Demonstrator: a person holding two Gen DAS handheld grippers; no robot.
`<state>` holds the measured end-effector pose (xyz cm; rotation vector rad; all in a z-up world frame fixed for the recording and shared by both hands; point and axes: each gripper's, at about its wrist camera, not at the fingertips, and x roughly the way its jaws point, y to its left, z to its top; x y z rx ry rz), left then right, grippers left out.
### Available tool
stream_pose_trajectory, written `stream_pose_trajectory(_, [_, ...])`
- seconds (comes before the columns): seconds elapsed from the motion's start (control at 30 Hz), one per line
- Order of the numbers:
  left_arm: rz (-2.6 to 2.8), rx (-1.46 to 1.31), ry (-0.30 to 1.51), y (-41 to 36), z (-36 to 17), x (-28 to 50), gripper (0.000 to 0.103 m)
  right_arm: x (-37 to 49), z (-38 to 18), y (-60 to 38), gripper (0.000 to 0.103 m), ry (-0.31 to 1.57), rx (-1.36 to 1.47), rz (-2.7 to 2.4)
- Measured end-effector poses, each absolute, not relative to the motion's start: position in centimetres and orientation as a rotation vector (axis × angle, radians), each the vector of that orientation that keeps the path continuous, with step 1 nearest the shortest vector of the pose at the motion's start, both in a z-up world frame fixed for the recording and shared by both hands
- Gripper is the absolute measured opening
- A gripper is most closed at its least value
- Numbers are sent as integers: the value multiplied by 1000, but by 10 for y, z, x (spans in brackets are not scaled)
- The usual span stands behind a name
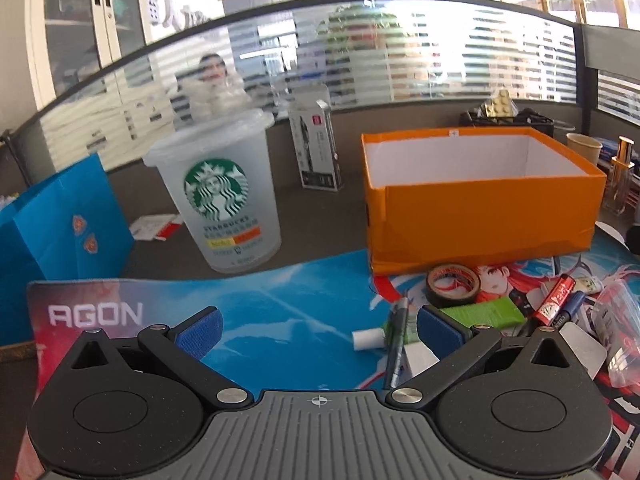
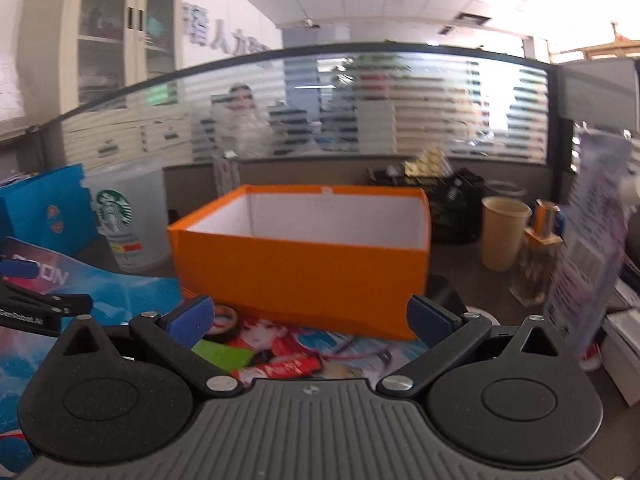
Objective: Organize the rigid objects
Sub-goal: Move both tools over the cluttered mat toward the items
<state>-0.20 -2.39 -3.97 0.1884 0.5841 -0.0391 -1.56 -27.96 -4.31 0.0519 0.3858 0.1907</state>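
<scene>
Orange open-topped box (image 1: 480, 216), white inside

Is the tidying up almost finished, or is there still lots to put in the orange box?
Hardly started. The orange box looks empty as far as its inside shows. Both tools, left and right, are open and hold nothing. The tape roll, green block, red marker and pen lie loose on the mat.
</scene>
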Motion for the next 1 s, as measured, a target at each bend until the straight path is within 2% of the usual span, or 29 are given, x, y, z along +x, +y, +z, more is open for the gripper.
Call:
stream_pose_trajectory(0.37, [-10,199,745,-33,-61,16,103,-24,-58,-285,103,393,69,59])
stream_pose_trajectory(0.67, [-112,15,545,-14,-59,-2,103,-20,-67,-286,103,439,66,-47])
stream_pose_trajectory(0.87, [-137,212,523,-26,-69,-2,103,-22,-83,-286,103,482,58,-56])
stream_pose_trajectory(1.0, [-210,226,547,-28,-70,1,103,-23,-87,-286,103,478,93,-22])
